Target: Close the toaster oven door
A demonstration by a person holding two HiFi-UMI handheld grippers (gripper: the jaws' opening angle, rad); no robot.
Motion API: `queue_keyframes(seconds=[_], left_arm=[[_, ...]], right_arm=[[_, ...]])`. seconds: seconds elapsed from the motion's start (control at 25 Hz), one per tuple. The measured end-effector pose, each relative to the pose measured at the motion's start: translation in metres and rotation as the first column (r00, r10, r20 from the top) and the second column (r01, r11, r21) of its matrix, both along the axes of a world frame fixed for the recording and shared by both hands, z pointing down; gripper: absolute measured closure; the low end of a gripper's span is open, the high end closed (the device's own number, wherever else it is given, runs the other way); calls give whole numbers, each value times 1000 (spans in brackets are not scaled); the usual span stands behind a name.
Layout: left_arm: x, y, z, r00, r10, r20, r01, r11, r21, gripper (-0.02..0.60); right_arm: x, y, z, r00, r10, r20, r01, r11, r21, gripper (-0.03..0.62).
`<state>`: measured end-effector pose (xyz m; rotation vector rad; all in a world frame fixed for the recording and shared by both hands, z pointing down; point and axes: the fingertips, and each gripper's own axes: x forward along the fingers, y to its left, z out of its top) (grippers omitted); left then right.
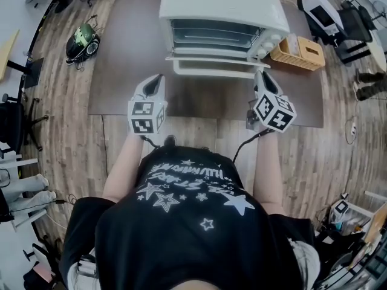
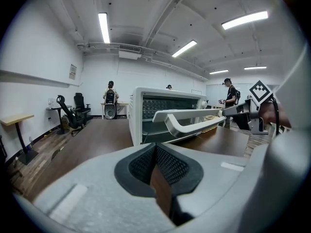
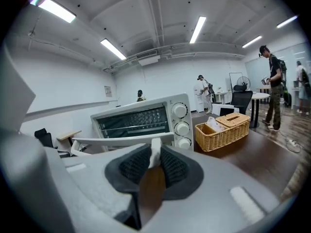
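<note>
The white toaster oven stands at the back of the brown table, its door folded down about level and the rack inside showing. My right gripper is at the door's right end; in the right gripper view a white edge of the door sits pinched between the pads. From the left gripper view the door's handle juts out towards me, with the right gripper at its far end. My left gripper hovers shut and holding nothing, just in front of the door's left end.
A wicker basket stands right of the oven, close to its knobs. Office chairs and standing people are in the room behind. A bag lies on the floor to the left.
</note>
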<state>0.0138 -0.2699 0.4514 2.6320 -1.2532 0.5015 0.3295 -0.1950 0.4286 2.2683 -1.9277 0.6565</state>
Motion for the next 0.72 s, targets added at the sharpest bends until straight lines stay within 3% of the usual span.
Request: queue_keyframes(seconds=[0.72], left_arm=[[19, -35, -15, 999, 34, -29, -33, 999, 32, 571]], right_arm=[[17, -38, -32, 1000, 12, 29, -13, 999, 39, 520]])
